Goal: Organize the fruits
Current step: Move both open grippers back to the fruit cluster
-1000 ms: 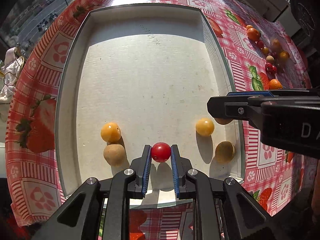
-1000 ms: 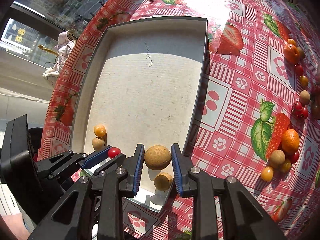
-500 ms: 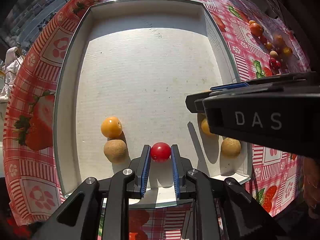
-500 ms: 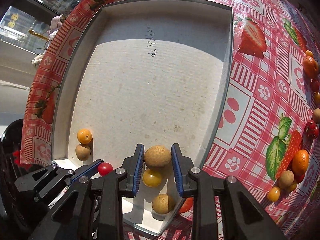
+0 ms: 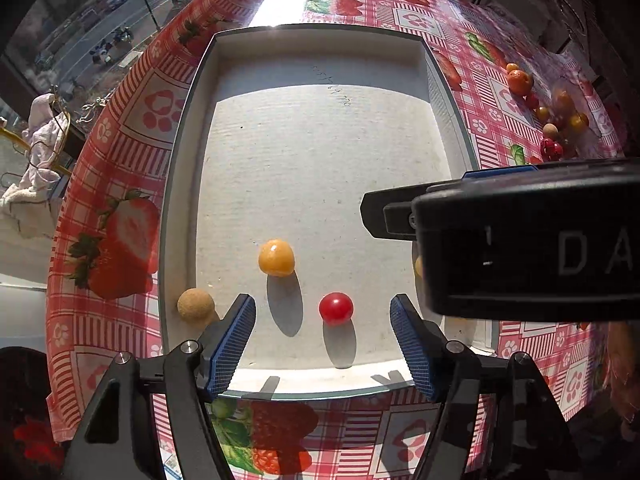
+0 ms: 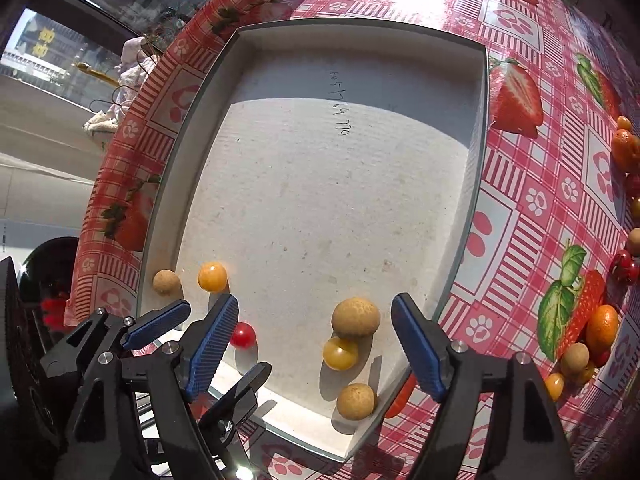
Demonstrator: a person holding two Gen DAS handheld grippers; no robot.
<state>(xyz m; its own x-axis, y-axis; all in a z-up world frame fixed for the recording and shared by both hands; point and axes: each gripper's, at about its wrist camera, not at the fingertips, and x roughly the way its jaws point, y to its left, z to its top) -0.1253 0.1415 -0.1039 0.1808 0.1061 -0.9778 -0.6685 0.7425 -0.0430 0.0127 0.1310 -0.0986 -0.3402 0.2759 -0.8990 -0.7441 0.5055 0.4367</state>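
A shallow white tray [image 5: 180, 184] [image 6: 478, 128] lies on the strawberry tablecloth. My left gripper [image 5: 322, 340] is open, and a red cherry tomato [image 5: 336, 308] [image 6: 242, 335] rests on the tray floor between its fingers, free of them. A yellow fruit [image 5: 276, 257] [image 6: 212, 277] and a tan longan [image 5: 195, 305] [image 6: 165, 281] lie to its left. My right gripper [image 6: 316, 344] is open around a tan longan [image 6: 355, 317], which rests on the tray, with a yellow fruit [image 6: 340, 353] and another longan [image 6: 356, 401] just below it.
Several loose fruits lie on the cloth to the right: oranges [image 6: 602, 325] [image 5: 520, 81], red cherries [image 6: 625, 266] [image 5: 551, 149], longans and small yellow ones. The right gripper's black body [image 5: 528, 248] hides the tray's right near corner in the left wrist view. The table edge drops off at left.
Both grippers have opened and let go: the left released the red tomato, the right released the longan. Both fruits now rest on the tray floor. Both grippers drew back slightly.
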